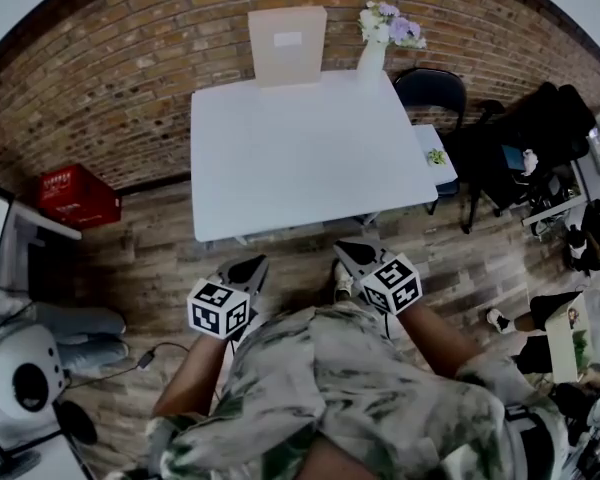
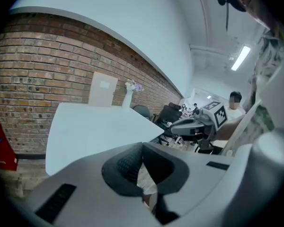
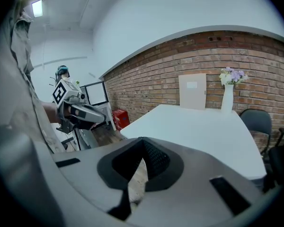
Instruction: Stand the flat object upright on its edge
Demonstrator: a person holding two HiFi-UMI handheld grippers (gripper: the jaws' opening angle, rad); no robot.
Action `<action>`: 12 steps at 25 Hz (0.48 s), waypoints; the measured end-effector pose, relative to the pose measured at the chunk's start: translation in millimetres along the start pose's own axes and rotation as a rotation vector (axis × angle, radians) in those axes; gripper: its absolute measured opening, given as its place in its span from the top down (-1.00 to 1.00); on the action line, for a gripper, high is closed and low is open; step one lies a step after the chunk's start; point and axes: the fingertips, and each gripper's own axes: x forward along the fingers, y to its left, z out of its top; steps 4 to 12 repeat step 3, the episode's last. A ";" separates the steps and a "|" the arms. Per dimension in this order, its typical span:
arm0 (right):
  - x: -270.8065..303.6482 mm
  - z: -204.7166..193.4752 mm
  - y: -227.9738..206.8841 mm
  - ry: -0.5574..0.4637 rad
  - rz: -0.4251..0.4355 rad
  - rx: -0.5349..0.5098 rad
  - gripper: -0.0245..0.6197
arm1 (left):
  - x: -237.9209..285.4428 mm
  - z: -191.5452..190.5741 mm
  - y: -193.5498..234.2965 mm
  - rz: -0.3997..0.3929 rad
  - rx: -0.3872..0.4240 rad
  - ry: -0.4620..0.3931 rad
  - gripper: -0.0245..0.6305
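A flat beige board (image 1: 287, 45) stands upright on its edge at the far side of the white table (image 1: 310, 168), leaning on the brick wall. The same board (image 2: 102, 89) shows in the left gripper view, and the right gripper view also has this board (image 3: 192, 91). My left gripper (image 1: 248, 270) and right gripper (image 1: 348, 254) hover off the table's near edge, close to my body. Both are shut with nothing between their jaws. Seen from its own camera, the left gripper (image 2: 143, 148) has its tips together, as does the right gripper (image 3: 143, 144).
A white vase of flowers (image 1: 372, 60) stands at the table's far right corner. A dark chair (image 1: 430, 93) is at the table's right side, with bags and seated people further right. A red box (image 1: 75, 196) sits on the wooden floor at the left.
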 end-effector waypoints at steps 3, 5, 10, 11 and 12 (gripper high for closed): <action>2.1 -7.4 12.7 0.002 -0.005 0.008 0.86 | -12.3 -14.4 3.4 0.003 -0.012 0.004 0.85; 2.1 -7.4 12.7 0.002 -0.005 0.008 0.86 | -12.3 -14.4 3.4 0.003 -0.012 0.004 0.85; 2.1 -7.4 12.7 0.002 -0.005 0.008 0.86 | -12.3 -14.4 3.4 0.003 -0.012 0.004 0.85; 2.1 -7.4 12.7 0.002 -0.005 0.008 0.86 | -12.3 -14.4 3.4 0.003 -0.012 0.004 0.85; 2.1 -7.4 12.7 0.002 -0.005 0.008 0.86 | -12.3 -14.4 3.4 0.003 -0.012 0.004 0.85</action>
